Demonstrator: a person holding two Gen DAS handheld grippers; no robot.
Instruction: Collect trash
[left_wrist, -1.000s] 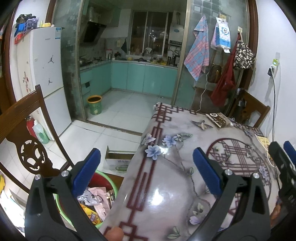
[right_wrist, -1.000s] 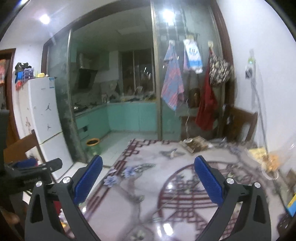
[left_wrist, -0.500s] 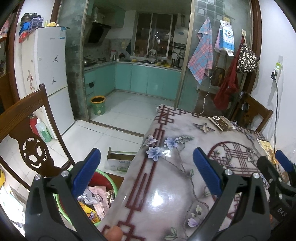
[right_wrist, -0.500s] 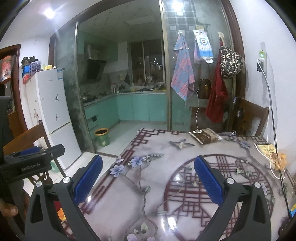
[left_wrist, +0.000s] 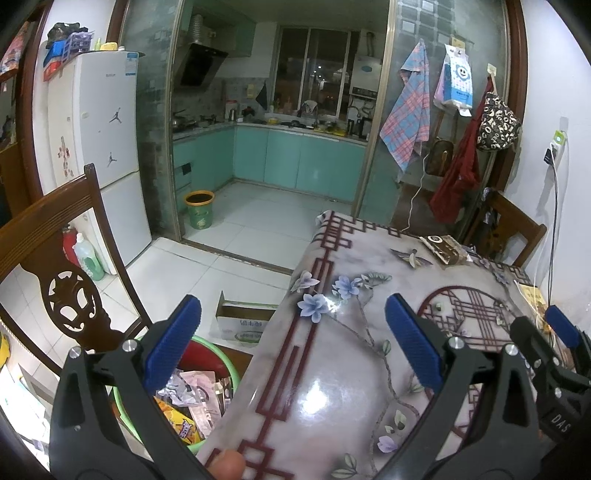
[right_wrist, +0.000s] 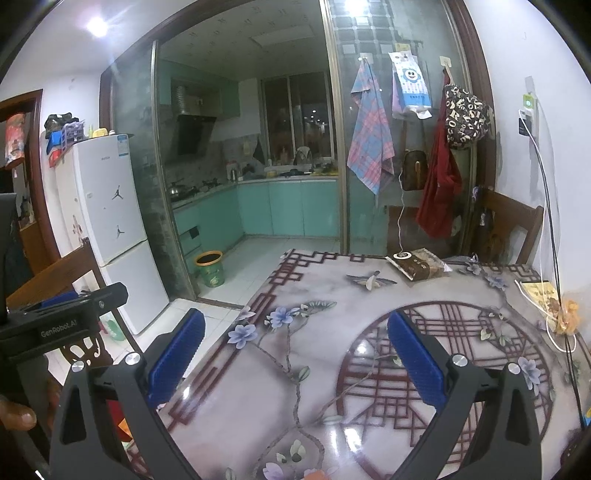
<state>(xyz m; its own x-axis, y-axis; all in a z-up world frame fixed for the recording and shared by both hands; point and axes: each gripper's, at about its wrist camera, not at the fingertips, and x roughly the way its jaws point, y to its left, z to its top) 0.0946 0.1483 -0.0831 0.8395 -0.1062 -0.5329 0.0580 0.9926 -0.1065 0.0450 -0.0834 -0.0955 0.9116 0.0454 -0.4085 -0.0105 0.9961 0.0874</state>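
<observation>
Both hand-held grippers, left gripper (left_wrist: 293, 343) and right gripper (right_wrist: 295, 350), hover wide open and empty over the table (left_wrist: 332, 387), seemingly between pickups, so next comes finding remaining trash, as wrappers (left_wrist: 192, 391) already fill the green basin (left_wrist: 231, 365) beside its left edge.

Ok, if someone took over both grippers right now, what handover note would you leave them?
Left gripper: open, empty, over the table's left edge.
Right gripper: open, empty, above the table.
Green basin beside the table holds wrappers: collecting seems well along.
On the table: a brown packet at the far edge, yellow items by the right wall.
Left: decide whether those are trash; if so, bin them.
</observation>
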